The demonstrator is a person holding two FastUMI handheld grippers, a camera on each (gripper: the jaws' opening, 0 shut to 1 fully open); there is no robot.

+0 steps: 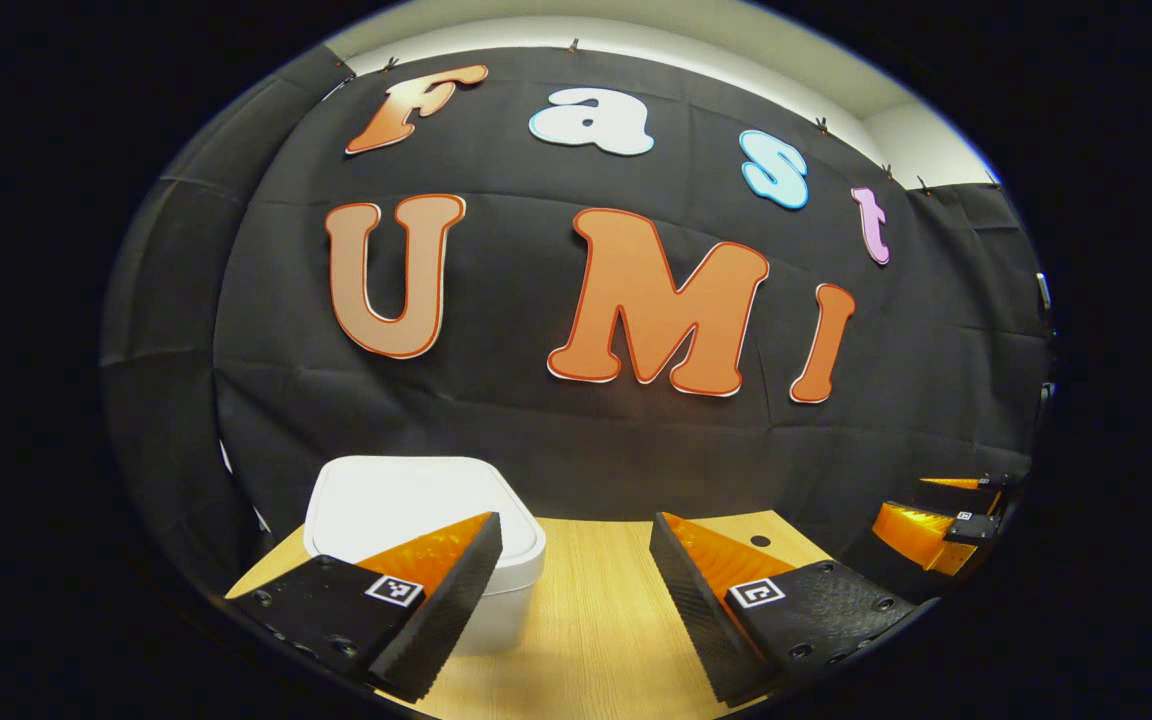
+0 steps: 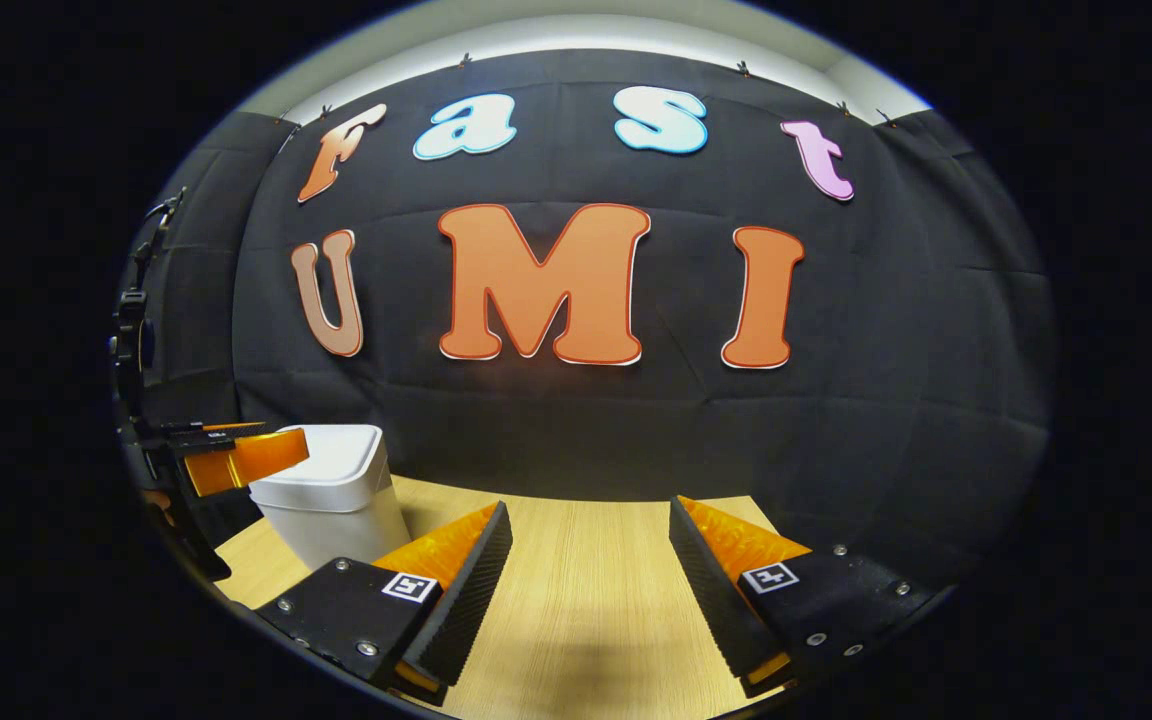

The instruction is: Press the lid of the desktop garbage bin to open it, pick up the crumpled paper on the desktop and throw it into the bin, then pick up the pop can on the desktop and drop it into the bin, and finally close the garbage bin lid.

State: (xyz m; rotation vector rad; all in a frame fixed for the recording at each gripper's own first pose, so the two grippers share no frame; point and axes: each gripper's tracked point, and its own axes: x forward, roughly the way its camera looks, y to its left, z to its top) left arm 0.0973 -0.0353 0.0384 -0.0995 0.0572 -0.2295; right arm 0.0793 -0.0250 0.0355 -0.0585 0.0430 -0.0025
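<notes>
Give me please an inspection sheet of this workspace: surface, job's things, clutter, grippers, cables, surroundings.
Surface: wooden desktop, light grain, with a small dark dot.
Job's things: white garbage bin, lid closed.
Clutter: nothing seen.
Grippers: left gripper open, bin beyond its left finger; right gripper open above bare wood.
Cables: nothing seen.
Surroundings: black cloth wall behind the desk, pale wall strip above.

Closed white bin [image 1: 416, 530] blocking table's [image 1: 596, 620] left rear, bare wood open ahead, black cloth wall [image 1: 576, 440] behind.
</notes>
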